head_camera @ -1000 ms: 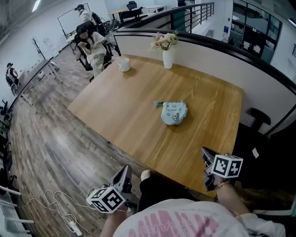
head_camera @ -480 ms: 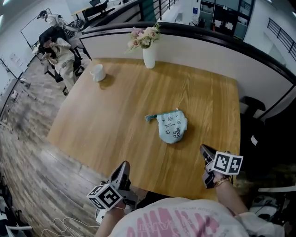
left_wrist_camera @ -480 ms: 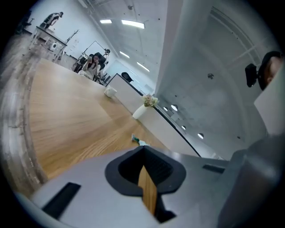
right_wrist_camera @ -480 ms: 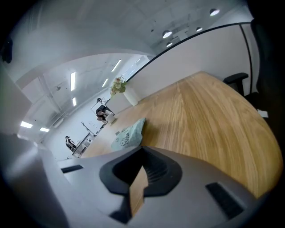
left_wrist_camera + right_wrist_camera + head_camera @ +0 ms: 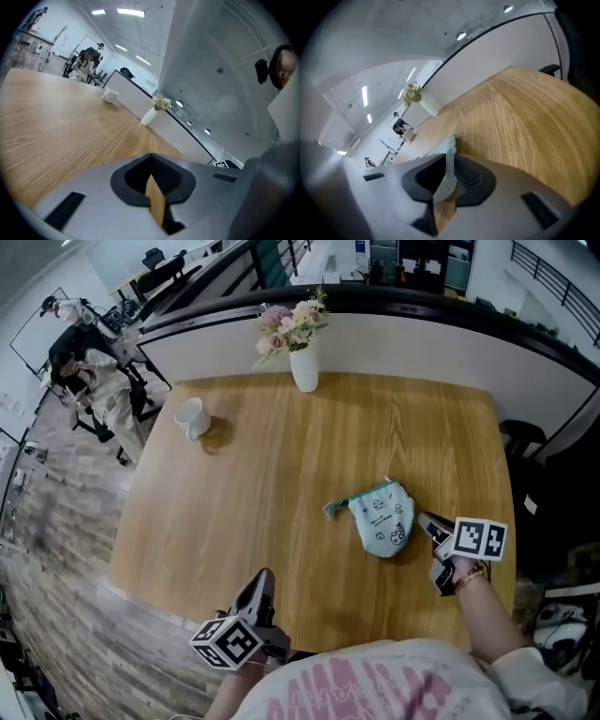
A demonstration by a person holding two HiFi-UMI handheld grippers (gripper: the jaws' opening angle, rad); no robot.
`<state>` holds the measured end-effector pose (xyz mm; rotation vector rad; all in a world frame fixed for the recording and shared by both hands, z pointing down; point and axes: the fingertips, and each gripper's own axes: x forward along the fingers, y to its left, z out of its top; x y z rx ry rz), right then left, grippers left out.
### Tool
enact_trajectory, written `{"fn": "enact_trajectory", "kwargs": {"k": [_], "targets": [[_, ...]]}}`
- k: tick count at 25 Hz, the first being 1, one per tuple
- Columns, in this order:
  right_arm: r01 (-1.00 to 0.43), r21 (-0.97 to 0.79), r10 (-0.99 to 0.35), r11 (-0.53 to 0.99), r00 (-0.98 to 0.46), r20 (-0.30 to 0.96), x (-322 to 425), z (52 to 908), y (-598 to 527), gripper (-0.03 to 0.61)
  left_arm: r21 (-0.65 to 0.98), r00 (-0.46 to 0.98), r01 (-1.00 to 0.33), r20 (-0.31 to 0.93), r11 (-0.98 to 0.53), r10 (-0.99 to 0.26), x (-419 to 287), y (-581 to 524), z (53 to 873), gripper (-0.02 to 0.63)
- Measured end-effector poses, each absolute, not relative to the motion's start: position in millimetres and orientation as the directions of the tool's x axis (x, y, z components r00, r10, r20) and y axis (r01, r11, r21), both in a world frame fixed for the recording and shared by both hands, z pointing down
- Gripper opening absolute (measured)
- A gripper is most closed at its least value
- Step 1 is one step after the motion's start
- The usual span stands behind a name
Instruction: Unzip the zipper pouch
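While the right gripper (image 5: 427,521) hovers just beside the pale-blue zipper pouch (image 5: 382,519), right of centre on the wooden table (image 5: 244,474), its jaws are opening with nothing pinched. The left gripper (image 5: 262,581), at the lower edge, is slightly parted and empty. The step looks like the approach. Next, one gripper likely must pin the fabric while the other takes the teal tab (image 5: 330,510) at the pouch's left end.

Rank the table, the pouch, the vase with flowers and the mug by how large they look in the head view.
Largest: table.
Then vase with flowers and pouch, about alike; the vase stands farther off, so unranked.
Smallest: mug.
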<state>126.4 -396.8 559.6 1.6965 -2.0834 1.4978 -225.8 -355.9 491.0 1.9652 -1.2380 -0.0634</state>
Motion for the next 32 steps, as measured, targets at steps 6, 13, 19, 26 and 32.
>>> {"fn": "enact_trajectory", "kwargs": {"k": [6,13,19,26,32], "targets": [[-0.800,-0.597,-0.704,-0.063,-0.388,0.594,114.7,552.7,-436.8,0.117,0.665,0.555,-0.718,0.371,-0.203,-0.745,-237.7,-380.2,506.8,0.000],[-0.891,-0.452,-0.605,-0.047,-0.334,0.723,108.0,581.0,-471.6,0.198,0.689,0.584,-0.697,0.388,-0.196,-0.713,-242.6,-391.1,526.1,0.000],[-0.949,-0.315,-0.548,0.012,-0.270,0.792,100.8,594.7,-488.1,0.209,0.702,0.585,-0.690,0.398,-0.176,-0.707,-239.2,-385.9,534.1,0.000],[-0.948,-0.317,-0.550,-0.004,-0.263,0.793,84.5,599.0,-491.4,0.153,0.704,0.574,-0.691,0.393,-0.167,-0.718,-240.3,-381.1,533.6,0.000],[-0.928,-0.369,-0.568,0.054,-0.333,0.753,60.8,587.5,-476.8,0.072,0.691,0.550,-0.703,0.377,-0.169,-0.745,-238.0,-367.6,520.9,0.000]]}}
